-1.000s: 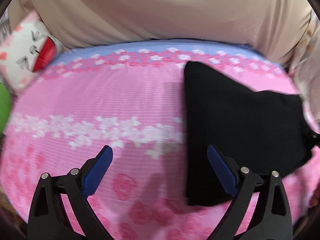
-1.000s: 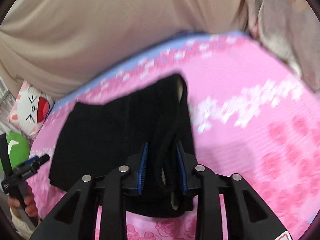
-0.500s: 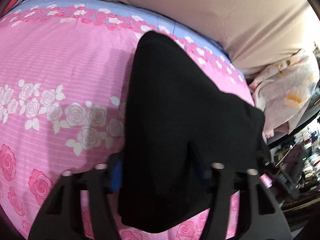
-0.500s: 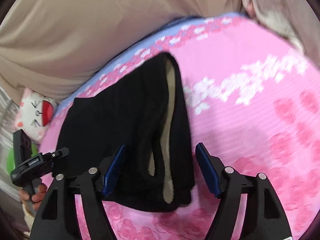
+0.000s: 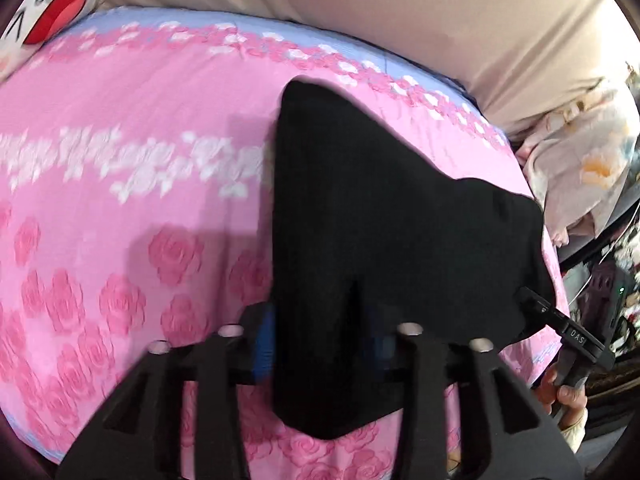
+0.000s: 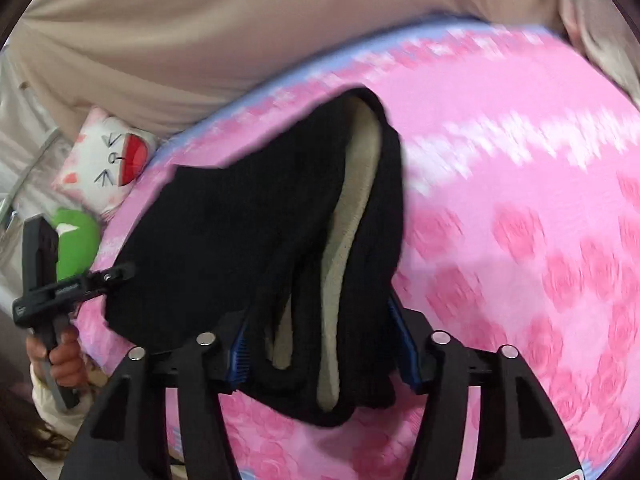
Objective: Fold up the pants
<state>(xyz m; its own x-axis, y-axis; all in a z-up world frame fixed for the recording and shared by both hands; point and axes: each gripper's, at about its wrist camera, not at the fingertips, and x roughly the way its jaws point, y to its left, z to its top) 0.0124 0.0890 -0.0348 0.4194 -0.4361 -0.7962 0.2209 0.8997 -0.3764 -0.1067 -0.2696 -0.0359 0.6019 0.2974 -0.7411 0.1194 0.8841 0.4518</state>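
Note:
The black pants (image 5: 380, 220) lie folded lengthwise on the pink rose bedsheet (image 5: 120, 200). My left gripper (image 5: 320, 346) is shut on their near left edge, with black cloth bunched between the blue pads. In the right wrist view the pants (image 6: 240, 220) show a beige fleece lining (image 6: 356, 184) along the fold. My right gripper (image 6: 322, 354) has the thick near end between its blue pads. Its jaws are closing and the cloth fills the gap. Each view catches the other gripper at the far corner: the right one (image 5: 560, 328), the left one (image 6: 80, 284).
A beige padded panel (image 5: 360, 0) runs behind the bed. A white cat pillow (image 6: 108, 156) and a green toy (image 6: 76, 240) sit at the bed's left edge. A floral cloth (image 5: 580, 160) lies at the right. A hand (image 6: 60, 360) holds the left gripper's handle.
The left gripper, wide open beside the pants before, has moved onto their edge and shut. The right gripper let go, spread wide, and now narrows on the near end.

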